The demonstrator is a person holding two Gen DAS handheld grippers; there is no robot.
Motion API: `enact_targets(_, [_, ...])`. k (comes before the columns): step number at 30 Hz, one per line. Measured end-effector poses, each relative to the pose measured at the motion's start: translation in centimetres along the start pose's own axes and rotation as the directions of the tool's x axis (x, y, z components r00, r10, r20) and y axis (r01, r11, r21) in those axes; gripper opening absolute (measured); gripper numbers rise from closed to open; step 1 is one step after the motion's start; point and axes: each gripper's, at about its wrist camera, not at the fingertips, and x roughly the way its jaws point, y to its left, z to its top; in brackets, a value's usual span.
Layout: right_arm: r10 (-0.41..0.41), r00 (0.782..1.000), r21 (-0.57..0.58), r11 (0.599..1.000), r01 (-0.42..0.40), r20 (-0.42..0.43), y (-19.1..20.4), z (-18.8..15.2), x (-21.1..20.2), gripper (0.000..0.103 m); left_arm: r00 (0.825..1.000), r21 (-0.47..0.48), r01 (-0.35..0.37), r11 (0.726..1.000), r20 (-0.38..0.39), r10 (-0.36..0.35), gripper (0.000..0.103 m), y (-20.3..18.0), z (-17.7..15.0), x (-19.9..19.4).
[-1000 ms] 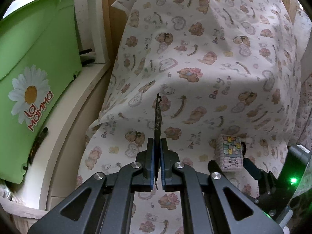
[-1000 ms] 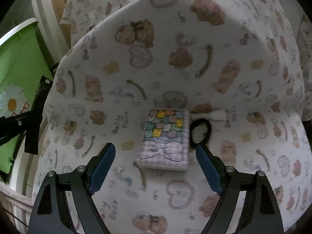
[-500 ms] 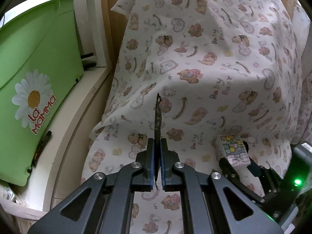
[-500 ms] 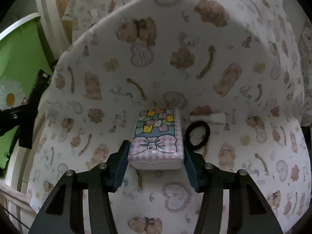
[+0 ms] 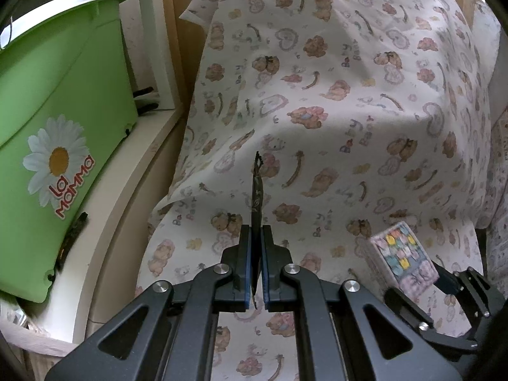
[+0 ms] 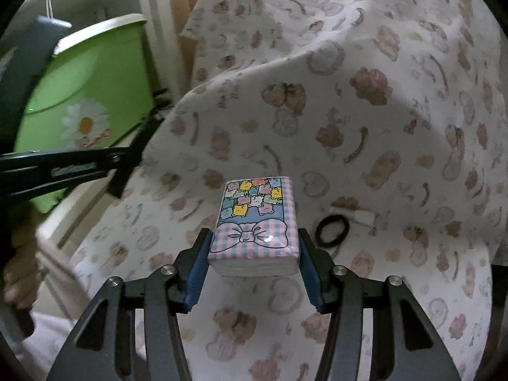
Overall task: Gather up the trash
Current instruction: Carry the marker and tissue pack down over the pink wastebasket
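Now my right tongs (image 6: 254,257) have just closed on the tissue pack (image 6: 255,222) and lifted it off the bed (image 6: 397,133); left tongs (image 5: 256,266) pinch a dark wrapper (image 5: 256,197). Bin (image 5: 63,120) next, I think.

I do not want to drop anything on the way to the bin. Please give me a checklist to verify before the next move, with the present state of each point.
1. Right gripper clamps the tissue pack on both sides: ok.
2. Pack lifted clear of the printed cloth: ok.
3. Left gripper shut on the dark wrapper: ok.
4. Green bin in view: ok.
5. Bin opening free: cannot tell.
6. Black hair tie collected: not ok.
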Motion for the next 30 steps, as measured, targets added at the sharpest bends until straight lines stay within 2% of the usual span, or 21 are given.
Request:
enact_targets(2, [0.004,1.0,-0.003,1.0,-0.004,-0.008,0.2,-0.2,-0.1,0.055,1.0,0.004,-0.003,1.0,0.0,0.003,0.005,0.0,-0.2,-0.1])
enact_targets(6, [-0.037,0.999,-0.026,0.999,0.037,-0.013,-0.3,-1.0,-0.9,0.055,1.0,0.014,-0.004,1.0,-0.002,0.005,0.005,-0.3,-0.6,-0.1])
enact_targets(16, [-0.035,0.999,0.02,0.999,0.035,-0.005,-1.6,-2.0,-3.5,0.055,0.999,0.009,0.032,0.999,0.006,-0.032,0.005,-2.3,-2.9,-2.6])
enact_targets(19, [-0.024,1.0,0.033,0.999,0.024,-0.016,-0.9,-2.6,-4.9,0.055,1.0,0.04,0.029,0.999,-0.011,-0.029,0.005,-3.5,-4.0,-3.6])
enact_targets(23, [-0.034,0.999,-0.012,0.999,0.034,-0.018,0.7,-2.9,-7.7,0.055,0.999,0.063,0.043,0.997,-0.015,-0.042,0.005,-4.2,-6.0,-6.3])
enact_targets(30, [0.014,0.999,0.017,1.0,-0.014,-0.036,1.7,-4.9,-13.0,0.055,0.996,0.01,0.082,0.997,-0.044,-0.081,0.005,-3.9,-9.4,-10.0])
